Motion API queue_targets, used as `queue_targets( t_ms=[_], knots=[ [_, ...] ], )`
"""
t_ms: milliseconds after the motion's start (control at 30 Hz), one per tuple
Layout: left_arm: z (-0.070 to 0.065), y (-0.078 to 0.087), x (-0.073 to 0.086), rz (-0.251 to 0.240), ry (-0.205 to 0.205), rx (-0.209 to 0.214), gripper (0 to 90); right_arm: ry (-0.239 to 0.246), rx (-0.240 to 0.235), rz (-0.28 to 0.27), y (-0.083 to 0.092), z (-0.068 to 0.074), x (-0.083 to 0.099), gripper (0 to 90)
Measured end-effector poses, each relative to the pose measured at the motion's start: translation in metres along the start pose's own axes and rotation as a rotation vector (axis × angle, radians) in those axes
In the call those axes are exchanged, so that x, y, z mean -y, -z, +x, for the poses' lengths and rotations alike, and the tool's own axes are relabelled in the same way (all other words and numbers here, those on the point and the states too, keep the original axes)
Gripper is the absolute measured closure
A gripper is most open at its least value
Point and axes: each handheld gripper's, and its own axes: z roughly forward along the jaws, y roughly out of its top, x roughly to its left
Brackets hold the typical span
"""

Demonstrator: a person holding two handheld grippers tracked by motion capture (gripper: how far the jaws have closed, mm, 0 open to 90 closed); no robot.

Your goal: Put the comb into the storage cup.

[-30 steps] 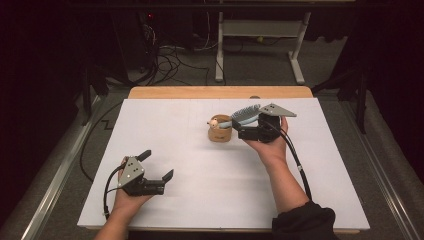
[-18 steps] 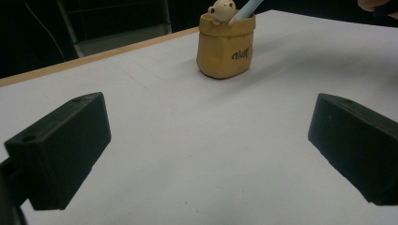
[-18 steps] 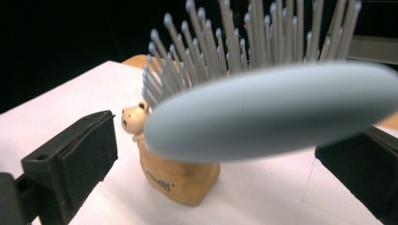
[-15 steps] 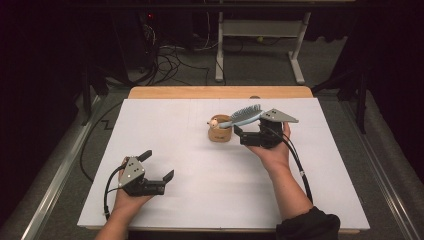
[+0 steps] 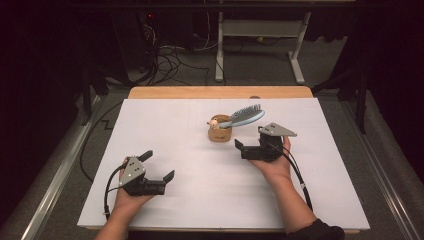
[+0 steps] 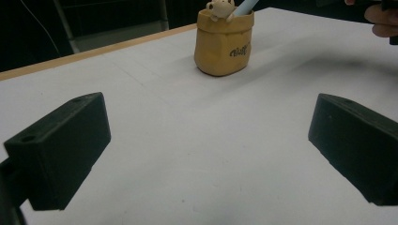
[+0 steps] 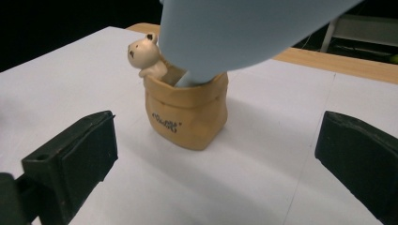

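Tabletop, white and wide, carries a small tan bag-shaped pot with a blue hairbrush standing in it. Right gripper sits just beside the pot, jaws spread and empty; best to back away slowly without bumping the brush. Left gripper rests released, well apart.

Tan pot, dark lettering, cream bear at rim. Light blue brush. White bench. Black grippers, grey plates.
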Motion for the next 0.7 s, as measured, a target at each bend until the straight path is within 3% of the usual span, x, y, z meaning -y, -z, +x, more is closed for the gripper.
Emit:
queue_targets(
  t_ms=[233, 700],
  knots=[
    [0.001, 0.0, 0.0, 0.003, 0.0, 0.002, 0.1, 0.003, -0.002, -0.001, 0.013, 0.003, 0.015, 0.2],
    [0.002, 0.004, -0.003, -0.003, 0.003, -0.008, 0.1, 0.004, 0.032, -0.053, 0.058, 0.0, 0.048, 0.2]
  ],
)
